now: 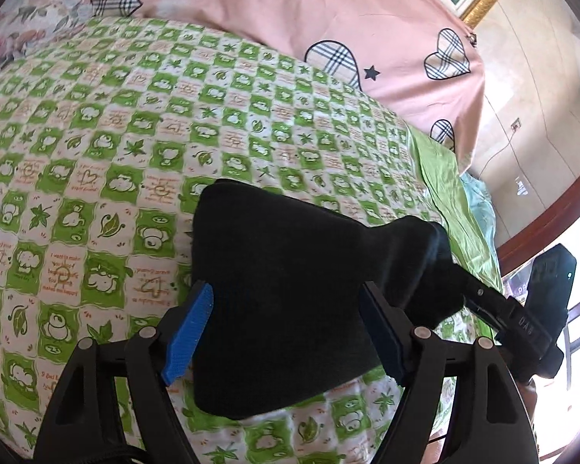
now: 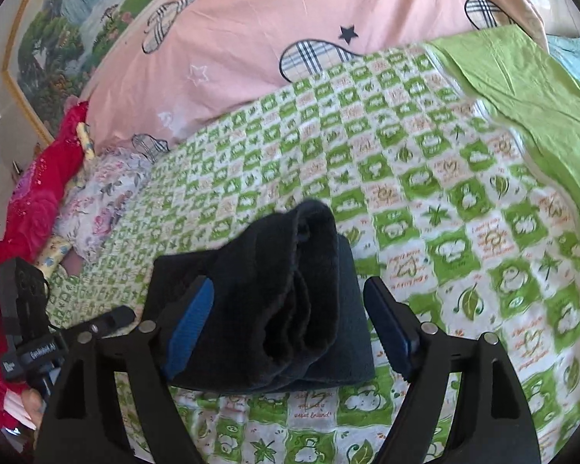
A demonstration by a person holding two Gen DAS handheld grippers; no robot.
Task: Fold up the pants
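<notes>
The black pants (image 1: 290,270) lie folded into a thick bundle on the green-and-white checked bedspread (image 1: 116,147). My left gripper (image 1: 286,332) is open, its blue pads on either side of the bundle's near end. In the right wrist view the pants (image 2: 290,290) show rolled, fuzzy layers stacked on a flat fold. My right gripper (image 2: 290,328) is open around that end, with a gap between the right pad and the cloth. The right gripper also shows in the left wrist view (image 1: 522,317), at the bundle's right end.
A pink duvet with plaid hearts (image 1: 328,19) lies at the back of the bed. A plain green sheet (image 2: 541,96) covers the bed's right edge. Red and floral bedding (image 2: 38,201) is piled at the left. A framed picture (image 2: 77,19) hangs on the wall.
</notes>
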